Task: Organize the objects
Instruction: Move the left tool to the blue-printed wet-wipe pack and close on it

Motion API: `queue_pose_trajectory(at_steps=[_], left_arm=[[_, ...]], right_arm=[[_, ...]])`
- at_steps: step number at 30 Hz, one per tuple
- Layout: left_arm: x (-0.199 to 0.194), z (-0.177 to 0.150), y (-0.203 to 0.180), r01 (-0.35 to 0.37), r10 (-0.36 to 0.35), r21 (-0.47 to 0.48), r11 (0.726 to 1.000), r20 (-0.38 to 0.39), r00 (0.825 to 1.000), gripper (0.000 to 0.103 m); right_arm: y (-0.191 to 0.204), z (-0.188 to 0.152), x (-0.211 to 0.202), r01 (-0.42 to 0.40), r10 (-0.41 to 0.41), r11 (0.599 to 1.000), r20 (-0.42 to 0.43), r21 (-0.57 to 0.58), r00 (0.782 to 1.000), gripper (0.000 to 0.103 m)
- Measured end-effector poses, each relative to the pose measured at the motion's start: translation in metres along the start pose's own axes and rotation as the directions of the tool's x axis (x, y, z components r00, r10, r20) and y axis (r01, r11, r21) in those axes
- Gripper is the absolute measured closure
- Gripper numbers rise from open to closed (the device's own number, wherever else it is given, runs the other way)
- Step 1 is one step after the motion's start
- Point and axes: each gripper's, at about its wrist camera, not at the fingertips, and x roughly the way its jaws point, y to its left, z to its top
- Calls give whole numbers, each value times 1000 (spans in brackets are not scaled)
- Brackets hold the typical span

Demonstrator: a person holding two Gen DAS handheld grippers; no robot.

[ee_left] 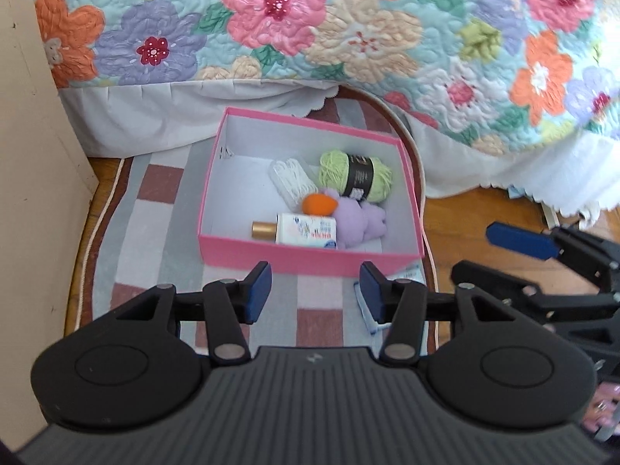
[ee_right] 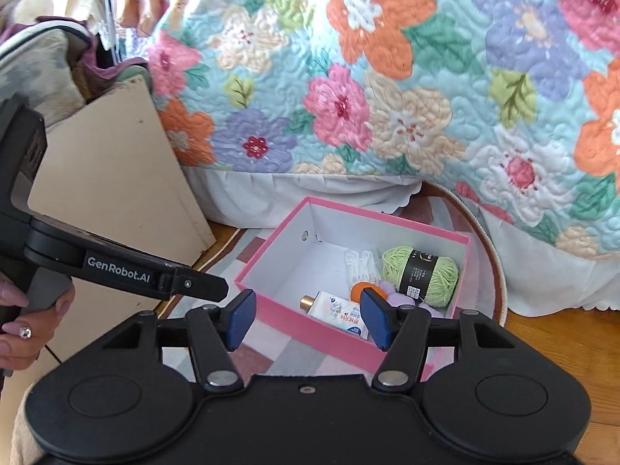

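Both black two-finger grippers, left [ee_left: 314, 290] and right [ee_right: 308, 319], are hovering with blue pads apart and empty, while the pink cardboard box [ee_left: 306, 257] at twelve o'clock is holding green yarn [ee_left: 354, 174], a white tube [ee_left: 306, 230] and a lilac plush [ee_left: 358, 221], so sorting seems mostly done.

Bedroom: floral quilt [ee_left: 348, 31], rug [ee_left: 155, 209].

Floral quilt [ee_left: 348, 19] over bed; checked rug [ee_left: 155, 209]; wood floor [ee_left: 484, 224].

Pink box [ee_left: 310, 255]; green yarn [ee_left: 333, 172]; checked rug [ee_left: 155, 209]; floral quilt [ee_left: 348, 31]; blue gripper pads [ee_left: 257, 290].
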Motion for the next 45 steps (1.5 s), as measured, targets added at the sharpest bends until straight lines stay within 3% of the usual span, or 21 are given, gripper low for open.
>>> queue_pose_trajectory(at_steps=[4,18,20,23,29,32,38,45], left_arm=[[-11,-13,-13,-31,32,39,999,-14,999,52],[-18,-60,-59,2,4,105,995,-55,998,41],[-14,-66,-63,11,-5,108,994,-61,998,38],[-7,-75,-67,27,-21,108,994,-51,998,23],[26,-88,-69,45,-40,129,991,-46,998,15],[52,-92,-66,46,-39,123,991,-63,997,15],[105,-95,-48,81,-79,23,996,-77,994,15],[151,-100,-36,110,-110,3,994,-1,994,14]], right_arm=[[5,-7,-23,2,-2,999,1,-33,1000,35],[4,-56,-63,-11,7,992,-35,-124,999,21],[1,-64,-64,-14,10,991,-34,-133,999,19],[-8,-78,-62,-22,19,992,-22,-127,1000,15],[-36,-107,-38,4,-1,998,38,-63,999,14],[-51,-122,-19,-2,10,993,70,-121,998,14],[-91,-143,28,44,-41,997,54,-59,998,14],[-123,-155,77,79,-79,997,-16,12,997,14]])
